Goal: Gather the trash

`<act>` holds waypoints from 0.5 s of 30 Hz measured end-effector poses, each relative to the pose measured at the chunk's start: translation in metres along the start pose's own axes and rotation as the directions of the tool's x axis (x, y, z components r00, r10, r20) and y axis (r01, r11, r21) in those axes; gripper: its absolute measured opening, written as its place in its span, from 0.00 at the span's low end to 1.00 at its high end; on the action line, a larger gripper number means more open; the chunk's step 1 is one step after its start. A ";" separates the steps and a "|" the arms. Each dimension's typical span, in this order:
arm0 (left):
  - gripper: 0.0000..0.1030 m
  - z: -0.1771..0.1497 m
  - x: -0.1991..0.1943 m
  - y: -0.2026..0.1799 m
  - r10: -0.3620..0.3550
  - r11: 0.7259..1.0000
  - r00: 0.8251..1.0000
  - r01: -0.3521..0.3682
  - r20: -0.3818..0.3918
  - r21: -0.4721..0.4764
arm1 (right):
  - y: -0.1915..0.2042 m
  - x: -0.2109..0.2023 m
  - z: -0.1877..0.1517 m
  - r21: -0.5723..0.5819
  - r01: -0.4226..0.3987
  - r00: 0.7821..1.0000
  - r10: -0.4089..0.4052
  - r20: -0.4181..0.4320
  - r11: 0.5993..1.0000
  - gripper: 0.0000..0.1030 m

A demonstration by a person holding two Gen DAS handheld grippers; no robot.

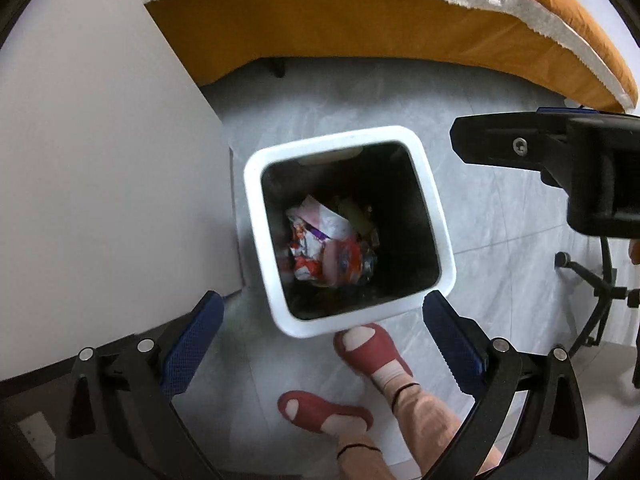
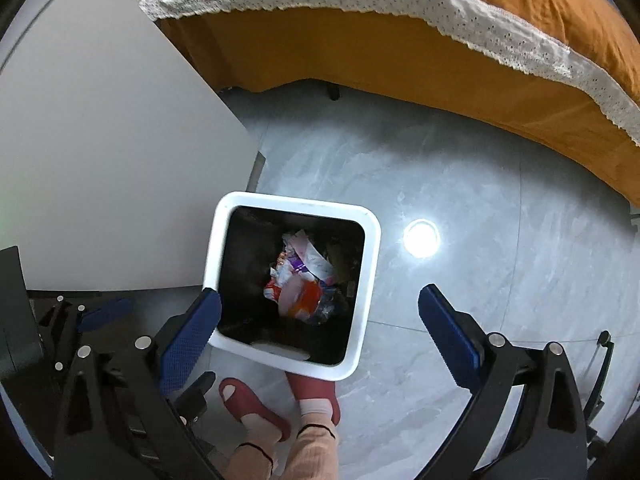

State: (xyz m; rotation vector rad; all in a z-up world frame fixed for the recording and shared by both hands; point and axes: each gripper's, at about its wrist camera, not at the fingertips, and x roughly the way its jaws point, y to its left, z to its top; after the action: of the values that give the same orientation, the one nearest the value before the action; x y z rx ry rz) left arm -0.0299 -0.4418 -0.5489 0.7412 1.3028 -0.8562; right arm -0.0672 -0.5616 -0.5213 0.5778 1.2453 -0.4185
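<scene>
A white square trash bin (image 1: 436, 216) with a black liner stands on the grey floor, seen from above. Crumpled wrappers and paper (image 1: 328, 244) lie at its bottom. My left gripper (image 1: 320, 320) hangs open and empty above the bin's near edge. In the right wrist view the same bin (image 2: 370, 248) holds the trash (image 2: 300, 276). My right gripper (image 2: 320, 308) is open and empty above it. The right gripper's body also shows in the left wrist view (image 1: 560, 152), at the right.
A white table top (image 1: 100, 180) lies left of the bin. A bed with an orange cover (image 2: 400, 64) and lace trim runs across the back. The person's feet in red slippers (image 1: 372, 352) stand beside the bin. A wheeled chair base (image 1: 592, 280) is at the right.
</scene>
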 end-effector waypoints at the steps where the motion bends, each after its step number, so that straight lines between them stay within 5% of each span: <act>1: 0.95 0.001 -0.008 0.000 -0.004 1.000 1.000 0.004 0.004 -0.008 | 0.001 -0.007 0.001 -0.001 -0.003 1.000 0.003 0.005 1.000 0.96; 8: 0.95 0.005 -0.085 -0.001 -0.003 1.000 0.997 0.005 0.075 -0.018 | 0.011 -0.063 0.010 -0.031 -0.002 0.999 0.004 0.047 1.000 0.96; 15: 0.95 0.006 -0.202 0.000 0.043 0.996 0.974 -0.025 0.223 -0.084 | 0.049 -0.181 0.020 -0.113 0.034 0.980 -0.011 0.201 0.993 0.96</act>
State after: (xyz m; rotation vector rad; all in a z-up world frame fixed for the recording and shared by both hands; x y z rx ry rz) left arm -0.0382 -0.4238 -0.3482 0.5837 1.1132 -0.8299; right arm -0.0736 -0.5378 -0.3341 0.4122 1.0758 -0.4099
